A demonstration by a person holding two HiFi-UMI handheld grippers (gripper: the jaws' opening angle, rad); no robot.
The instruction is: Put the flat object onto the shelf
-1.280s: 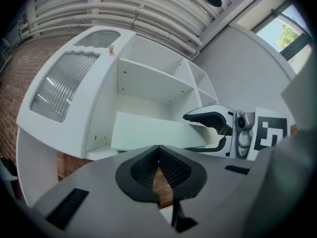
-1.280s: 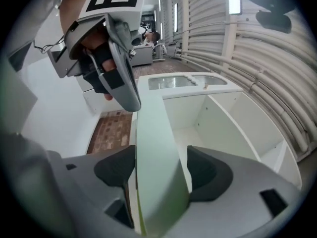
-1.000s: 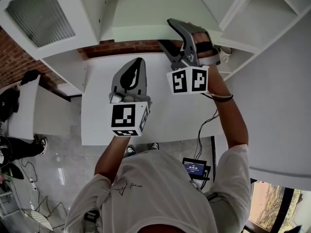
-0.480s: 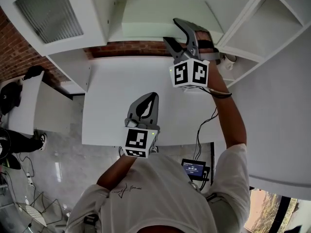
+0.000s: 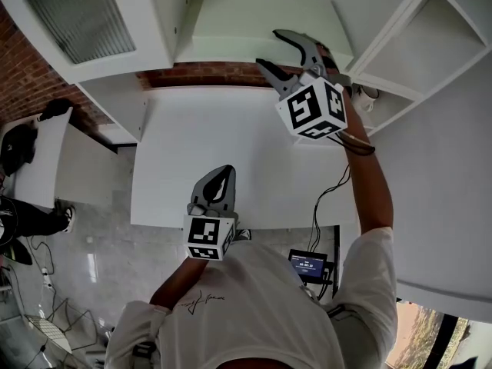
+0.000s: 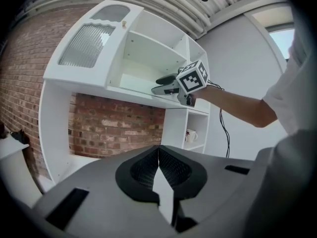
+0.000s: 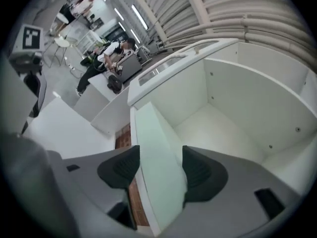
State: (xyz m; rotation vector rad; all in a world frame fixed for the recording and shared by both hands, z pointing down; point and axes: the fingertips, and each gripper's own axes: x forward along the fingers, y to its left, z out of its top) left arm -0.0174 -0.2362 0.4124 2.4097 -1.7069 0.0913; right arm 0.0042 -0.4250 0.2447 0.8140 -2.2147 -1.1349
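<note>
The flat object is a pale green board (image 5: 254, 18) lying on the white shelf (image 5: 342, 52) of the wall unit. In the right gripper view the board (image 7: 158, 148) runs between the two pads, with the shelf floor (image 7: 223, 138) beyond it. My right gripper (image 5: 267, 47) straddles the shelf's front edge, one finger above the board and one below the shelf. Its jaws are closing, and I see no clear press on the board. My left gripper (image 5: 223, 174) hangs low over the table's near edge, shut and empty (image 6: 158, 150).
A white table (image 5: 192, 144) stands below the shelf against a brick wall (image 5: 200, 77). A cabinet door with ribbed glass (image 5: 77, 14) is at the upper left. A mug (image 6: 190, 134) sits in a side compartment. A cable and a small screen (image 5: 307, 266) lie on the floor.
My left gripper has dropped back from beside the right one to the table's near edge. The right gripper has tilted at the shelf edge. The board stays on the shelf.
</note>
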